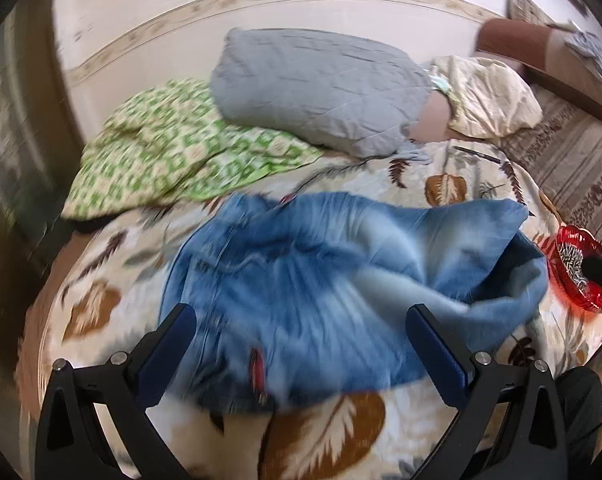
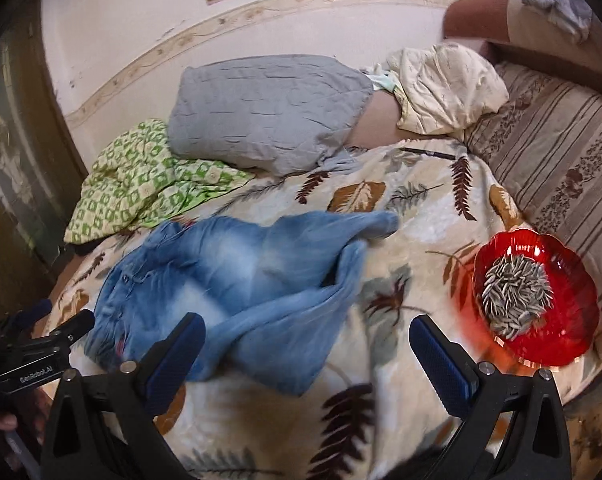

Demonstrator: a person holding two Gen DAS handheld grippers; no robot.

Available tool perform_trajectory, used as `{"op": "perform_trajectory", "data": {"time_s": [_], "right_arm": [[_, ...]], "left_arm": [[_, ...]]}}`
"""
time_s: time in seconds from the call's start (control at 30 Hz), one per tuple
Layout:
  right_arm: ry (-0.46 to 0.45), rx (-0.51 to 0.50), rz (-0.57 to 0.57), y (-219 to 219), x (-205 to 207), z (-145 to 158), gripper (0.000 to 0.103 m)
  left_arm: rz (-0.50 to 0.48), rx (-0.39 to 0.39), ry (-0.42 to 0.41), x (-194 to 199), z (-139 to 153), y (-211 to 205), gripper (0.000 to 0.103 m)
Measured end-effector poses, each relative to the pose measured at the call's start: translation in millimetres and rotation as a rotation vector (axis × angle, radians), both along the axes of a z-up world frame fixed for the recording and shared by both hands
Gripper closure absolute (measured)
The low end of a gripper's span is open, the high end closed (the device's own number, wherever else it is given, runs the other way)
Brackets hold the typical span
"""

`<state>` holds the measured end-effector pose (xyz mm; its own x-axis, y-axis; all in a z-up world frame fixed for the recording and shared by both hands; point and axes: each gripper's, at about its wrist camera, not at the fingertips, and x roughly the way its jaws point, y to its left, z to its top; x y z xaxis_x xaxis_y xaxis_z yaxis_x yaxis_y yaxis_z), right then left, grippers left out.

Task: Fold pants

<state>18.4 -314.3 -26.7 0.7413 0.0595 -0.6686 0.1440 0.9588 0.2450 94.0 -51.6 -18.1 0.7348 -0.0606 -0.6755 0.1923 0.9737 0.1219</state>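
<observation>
- Pants (image 2: 237,276) sit crumpled in the middle of the leaf-print blanket (image 2: 413,216), blue denim bunched and overlapping itself, nothing squared off yet.
- Left gripper (image 1: 301,332) hovers over the near part of the denim with its jaws spread wide, holding nothing; the picture is smeared, so I'd guess a grab here could land on a loose fold and not a seam.
- Right gripper (image 2: 303,340) is just as wide and just as empty, one finger over the near edge of the denim and the other over bare blanket.
- Big worry: the red bowl (image 2: 535,300) full of seeds (image 2: 517,300) stands on the blanket near the right gripper's side. A wide sweep of a pant leg, or a tug that drags the blanket, could tip it and scatter seeds across the bed.
- Soft bedding underneath means a pinch may catch the blanket along with the denim, and the lift would then pull both.
- One leg looks doubled under the other; lifting without sorting them risks locking a twist into the fold.
- Green patterned cloth (image 2: 141,184) and the grey pillow (image 2: 261,116) lie beyond the pants, apart from them, so flinging a leg far forward could land it on those.
</observation>
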Motion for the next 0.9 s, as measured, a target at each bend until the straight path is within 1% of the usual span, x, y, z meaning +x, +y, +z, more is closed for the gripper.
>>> {"op": "perform_trajectory", "data": {"time_s": [0.07, 0.13, 0.17, 0.2, 0.23, 0.3, 0.37, 0.43, 0.5, 0.57, 0.63, 0.7, 0.77, 0.8, 0.83, 0.87, 0.9], "right_arm": [[0.027, 0.039, -0.017, -25.4, 15.1, -3.3, 0.000], [0.045, 0.065, -0.021, -45.3, 29.1, -7.3, 0.000], [0.051, 0.069, -0.028, -58.5, 39.2, -9.7, 0.000], [0.055, 0.063, -0.031, -67.5, 46.9, -11.4, 0.000], [0.067, 0.049, -0.031, -75.3, 54.9, -13.0, 0.000], [0.094, 0.024, -0.016, -90.0, 77.5, -18.2, 0.000], [0.129, 0.055, 0.002, -102.8, 97.8, -26.3, 0.000], [0.141, 0.101, 0.035, -108.7, 112.2, -33.5, 0.000], [0.164, 0.151, 0.060, -111.9, 127.3, -43.2, 0.000], [0.178, 0.203, 0.070, -114.0, 140.4, -51.8, 0.000], [0.200, 0.231, 0.067, -115.1, 151.2, -59.5, 0.002], [0.224, 0.300, 0.065, -120.0, 163.3, -71.2, 0.012], [0.272, 0.395, 0.058, -123.7, 174.8, -85.8, 0.037], [0.290, 0.438, 0.067, -122.9, 179.5, -92.9, 0.044], [0.301, 0.460, 0.083, -120.1, 182.4, -96.9, 0.063], [0.310, 0.461, 0.096, -115.5, 184.5, -99.0, 0.068], [0.310, 0.463, 0.108, -111.4, 184.7, -98.8, 0.070]], "left_arm": [[-0.053, 0.017, -0.010, 17.9, 0.1, -8.5, 0.000], [-0.202, -0.022, 0.012, 39.4, 0.5, -17.6, 0.000], [-0.295, -0.042, 0.029, 51.7, -0.1, -23.0, 0.000], [-0.382, -0.044, 0.038, 64.1, -1.2, -29.8, 0.000], [-0.447, -0.028, 0.038, 75.9, -2.7, -35.0, 0.000], [-0.561, 0.053, 0.033, 99.9, -8.3, -50.4, 0.000], [-0.640, 0.107, 0.060, 121.4, -14.2, -64.8, 0.000], [-0.740, 0.115, 0.097, 140.9, -20.6, -77.5, 0.000], [-0.816, 0.142, 0.111, 157.2, -29.5, -91.8, 0.000], [-0.868, 0.182, 0.115, 171.2, -42.2, -103.6, 0.000], [-0.902, 0.176, 0.124, 179.8, -52.2, -115.3, 0.000], [-0.963, 0.143, 0.140, 185.5, -59.4, -128.1, 0.000], [-1.026, 0.122, 0.164, 187.7, -68.0, -141.4, 0.000], [-1.059, 0.126, 0.184, 187.1, -75.2, -150.8, 0.000], [-1.085, 0.137, 0.203, 186.8, -81.6, -159.5, 0.000], [-1.118, 0.153, 0.230, 184.1, -88.3, -166.7, 0.010], [-1.161, 0.163, 0.267, 180.3, -94.1, -172.8, 0.045]]}}
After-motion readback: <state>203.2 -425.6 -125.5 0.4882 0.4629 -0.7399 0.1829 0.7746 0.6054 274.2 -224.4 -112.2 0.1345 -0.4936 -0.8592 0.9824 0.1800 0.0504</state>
